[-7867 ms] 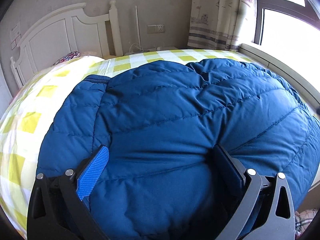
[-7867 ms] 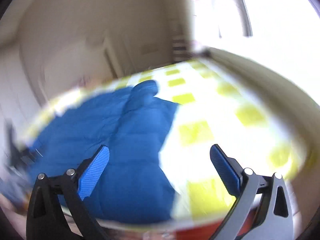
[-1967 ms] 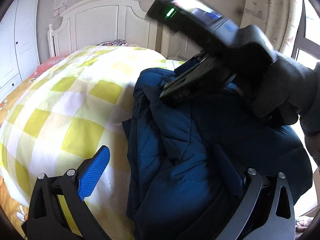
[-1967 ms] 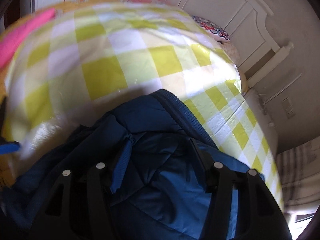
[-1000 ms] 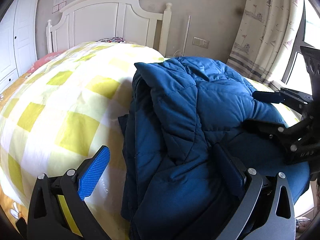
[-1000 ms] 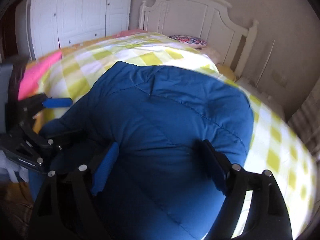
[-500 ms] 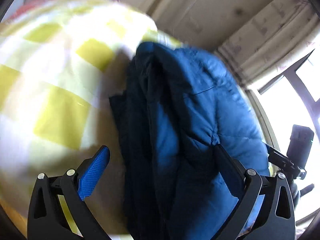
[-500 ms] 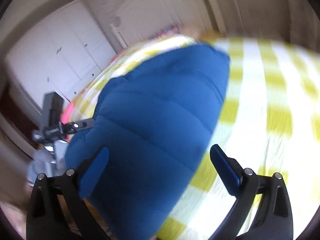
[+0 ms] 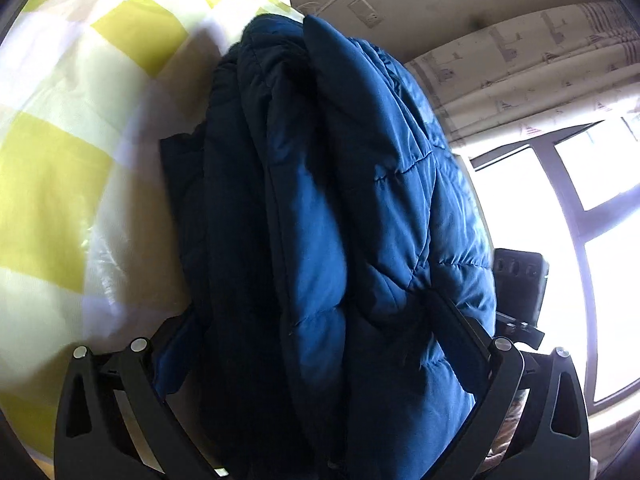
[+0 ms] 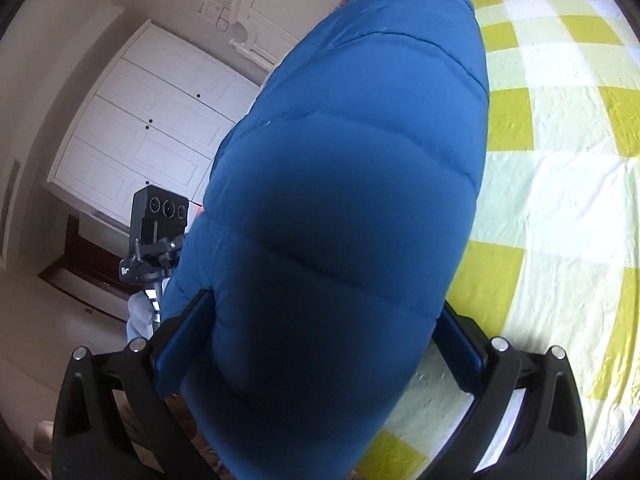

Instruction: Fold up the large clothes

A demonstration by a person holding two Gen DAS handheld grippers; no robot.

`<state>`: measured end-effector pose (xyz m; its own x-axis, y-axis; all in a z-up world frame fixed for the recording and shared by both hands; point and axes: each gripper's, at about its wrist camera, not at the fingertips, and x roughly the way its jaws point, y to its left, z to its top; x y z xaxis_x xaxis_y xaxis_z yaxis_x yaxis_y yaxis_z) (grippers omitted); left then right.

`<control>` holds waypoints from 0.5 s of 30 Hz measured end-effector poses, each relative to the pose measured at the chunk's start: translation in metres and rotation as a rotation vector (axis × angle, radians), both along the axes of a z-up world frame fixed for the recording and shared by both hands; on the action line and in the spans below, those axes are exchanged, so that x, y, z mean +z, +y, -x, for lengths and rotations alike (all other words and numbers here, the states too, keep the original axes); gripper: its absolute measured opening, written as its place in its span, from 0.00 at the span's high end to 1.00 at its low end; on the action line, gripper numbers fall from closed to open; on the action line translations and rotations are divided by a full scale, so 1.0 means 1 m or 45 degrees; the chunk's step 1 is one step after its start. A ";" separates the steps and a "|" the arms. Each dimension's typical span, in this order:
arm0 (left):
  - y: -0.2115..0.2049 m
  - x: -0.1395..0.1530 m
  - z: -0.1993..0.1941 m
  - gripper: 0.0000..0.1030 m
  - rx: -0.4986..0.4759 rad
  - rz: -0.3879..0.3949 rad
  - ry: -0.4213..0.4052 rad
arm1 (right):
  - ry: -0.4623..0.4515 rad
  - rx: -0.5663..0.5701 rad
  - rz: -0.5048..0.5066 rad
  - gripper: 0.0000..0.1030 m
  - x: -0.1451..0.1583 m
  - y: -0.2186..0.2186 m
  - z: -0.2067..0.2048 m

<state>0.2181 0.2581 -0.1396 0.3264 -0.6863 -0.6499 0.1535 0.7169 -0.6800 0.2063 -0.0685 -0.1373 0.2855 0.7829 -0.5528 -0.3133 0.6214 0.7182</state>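
A folded blue puffer jacket (image 9: 360, 200) lies in a thick bundle on the yellow-and-white checked bed sheet (image 9: 60, 180). My left gripper (image 9: 308, 312) stands open, and one end of the bundle fills the space between its fingers. In the right wrist view the smooth quilted side of the jacket (image 10: 352, 160) bulges between the wide-spread fingers of my right gripper (image 10: 326, 302), which is open. The padding touches the pads on both sides. Each gripper's camera block shows in the other's view, the right one (image 9: 518, 280) and the left one (image 10: 160, 220).
The checked sheet (image 10: 560, 200) stretches away beside the jacket. A white wardrobe (image 10: 140, 128) and a white headboard (image 10: 272, 20) stand behind. A bright window (image 9: 560, 240) with a patterned curtain (image 9: 520, 72) lies past the bed's edge.
Both grippers have rolled and come in close around opposite ends of the jacket bundle. The right gripper's fingers stand wider than a second ago.
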 end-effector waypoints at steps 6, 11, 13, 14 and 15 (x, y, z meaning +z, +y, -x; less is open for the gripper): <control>-0.017 0.001 0.008 0.17 0.003 0.040 -0.054 | -0.199 -0.014 0.091 0.18 0.014 0.009 0.018; -0.029 0.018 0.027 0.29 0.072 0.135 -0.259 | -0.467 -0.087 0.210 0.32 0.035 0.006 0.039; -0.041 0.031 0.020 0.29 0.092 0.204 -0.318 | -0.571 -0.131 0.276 0.35 0.052 0.002 0.042; -0.047 0.037 0.015 0.29 0.089 0.221 -0.342 | -0.619 -0.158 0.292 0.35 0.061 -0.004 0.043; -0.059 0.046 0.005 0.29 0.067 0.239 -0.374 | -0.656 -0.184 0.301 0.35 0.070 -0.011 0.042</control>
<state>0.2129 0.1987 -0.0938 0.5191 -0.7622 -0.3867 0.3284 0.5955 -0.7331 0.1641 -0.0799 -0.0673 0.6586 0.5884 -0.4690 -0.4857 0.8085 0.3323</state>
